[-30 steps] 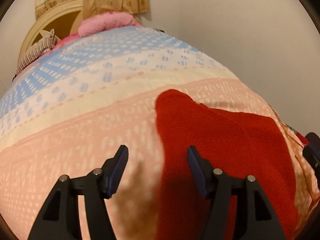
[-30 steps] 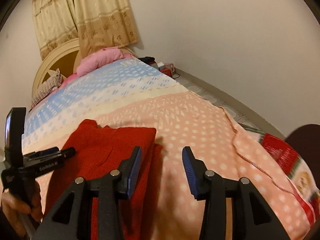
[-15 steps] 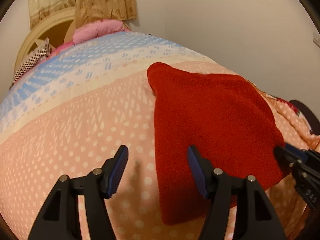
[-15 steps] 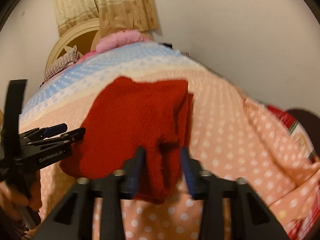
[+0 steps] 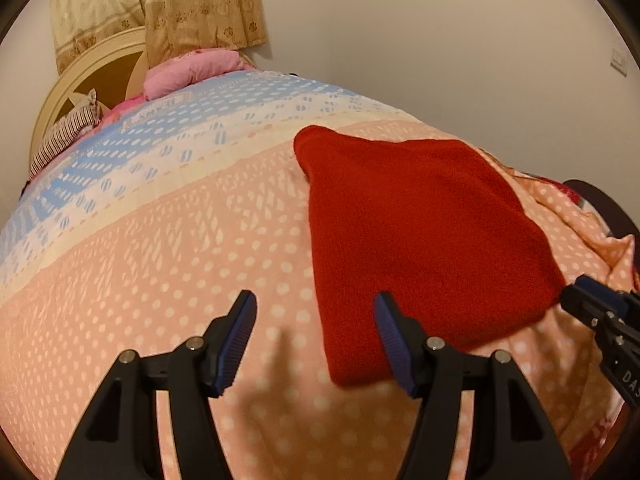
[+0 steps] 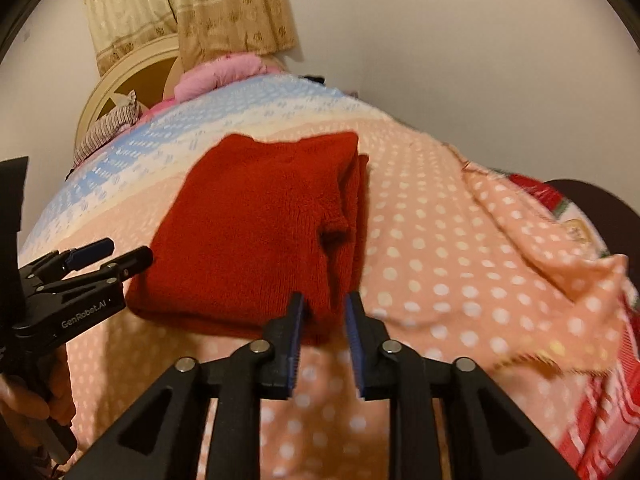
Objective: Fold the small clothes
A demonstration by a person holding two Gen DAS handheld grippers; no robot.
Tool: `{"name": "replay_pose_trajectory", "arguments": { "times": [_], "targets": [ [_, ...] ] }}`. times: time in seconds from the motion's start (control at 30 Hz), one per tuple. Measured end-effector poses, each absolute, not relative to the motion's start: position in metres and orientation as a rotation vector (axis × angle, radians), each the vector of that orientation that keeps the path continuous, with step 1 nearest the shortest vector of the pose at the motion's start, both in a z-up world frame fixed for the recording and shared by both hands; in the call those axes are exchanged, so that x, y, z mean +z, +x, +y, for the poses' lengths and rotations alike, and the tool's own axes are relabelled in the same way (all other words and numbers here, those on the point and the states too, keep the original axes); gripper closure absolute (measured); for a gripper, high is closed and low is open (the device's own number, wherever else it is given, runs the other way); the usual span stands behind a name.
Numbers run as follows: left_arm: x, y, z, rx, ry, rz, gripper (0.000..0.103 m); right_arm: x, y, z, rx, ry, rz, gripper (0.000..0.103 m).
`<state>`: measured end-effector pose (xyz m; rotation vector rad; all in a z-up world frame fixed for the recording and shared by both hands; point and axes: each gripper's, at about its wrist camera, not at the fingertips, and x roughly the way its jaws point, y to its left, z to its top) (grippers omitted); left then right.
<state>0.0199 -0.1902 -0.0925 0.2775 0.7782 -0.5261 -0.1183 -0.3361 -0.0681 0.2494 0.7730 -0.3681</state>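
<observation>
A folded red knit garment (image 5: 420, 232) lies on the peach dotted bedspread (image 5: 160, 280); it also shows in the right wrist view (image 6: 256, 232). My left gripper (image 5: 316, 340) is open and empty, hovering just in front of the garment's near left corner. My right gripper (image 6: 324, 340) has its jaws narrowed around the garment's near right corner, with a gap still showing between the pads; whether it pinches the cloth I cannot tell. The right gripper also shows at the right edge of the left wrist view (image 5: 600, 308), and the left gripper shows in the right wrist view (image 6: 108, 256).
A pink pillow (image 5: 192, 72) and a striped cloth (image 5: 64, 136) lie at the headboard (image 5: 80, 76). A wall runs along the bed's far side. The bedspread's rumpled edge (image 6: 560, 260) hangs at the right, beside a dark round object (image 6: 592, 204).
Both grippers have pulled back toward the garment's near edge. The right gripper's jaws have narrowed from wide open around the near right corner. The left stays open.
</observation>
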Motion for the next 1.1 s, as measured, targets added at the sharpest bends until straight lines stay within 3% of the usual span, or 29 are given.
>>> {"name": "replay_pose_trajectory", "arguments": {
  "times": [0.07,0.13,0.3,0.63,1.1],
  "targets": [
    [-0.092,0.014,-0.185,-0.533,0.284,0.787,0.039,-0.058,-0.128,-0.327,-0.384,0.239,0.742,0.052],
    [-0.092,0.006,-0.18,-0.534,0.307,0.782,0.039,-0.05,-0.135,-0.318,-0.39,0.231,0.72,0.043],
    [-0.087,-0.009,-0.163,-0.541,0.319,0.781,0.039,-0.035,-0.143,-0.296,-0.397,0.196,0.715,0.043],
    [-0.053,-0.031,-0.138,-0.529,0.32,0.652,0.003,-0.004,-0.157,-0.254,-0.43,0.125,0.647,0.043],
    [-0.015,-0.042,-0.11,-0.489,0.254,0.507,0.0,0.041,-0.172,-0.215,-0.468,0.07,0.486,0.034]
  ]
}}
